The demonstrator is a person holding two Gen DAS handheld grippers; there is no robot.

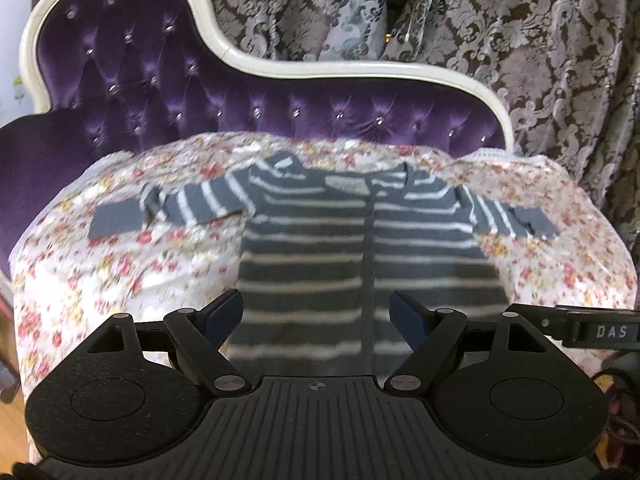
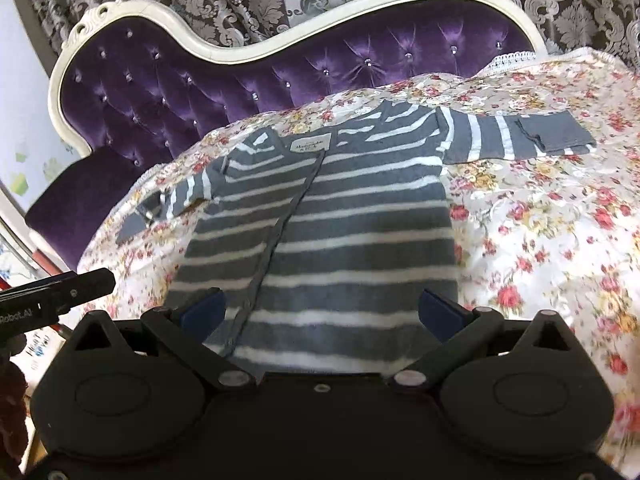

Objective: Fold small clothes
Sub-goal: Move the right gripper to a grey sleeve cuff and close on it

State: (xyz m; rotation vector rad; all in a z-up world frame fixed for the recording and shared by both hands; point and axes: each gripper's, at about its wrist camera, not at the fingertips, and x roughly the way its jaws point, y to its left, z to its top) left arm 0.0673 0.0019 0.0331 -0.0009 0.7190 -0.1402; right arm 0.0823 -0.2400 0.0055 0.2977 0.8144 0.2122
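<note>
Left gripper (image 1: pixel 316 312): angled downward over the lower part of the garment; jaws spread wide, nothing between the blue pads (image 1: pixel 228 306).
Right gripper (image 2: pixel 320 312): likewise angled downward above the hem; jaws spread wide, pads clear of the fabric, nothing gripped.
Relative position: each gripper's body shows at the edge of the other's view, so the two are side by side.
Striped sweater (image 2: pixel 320 216): grey with white stripes, lying flat and face up on the floral sheet, both sleeves stretched outward, collar label (image 2: pixel 310 145) toward the backrest, centre placket running down the front.
Surface: floral sheet (image 2: pixel 552 240), white with red and yellow flowers, covering the seat.
Furniture: purple tufted sofa (image 1: pixel 160 80) with a cream carved frame.
Room: damask-patterned curtain (image 1: pixel 540 40) behind the sofa.
</note>
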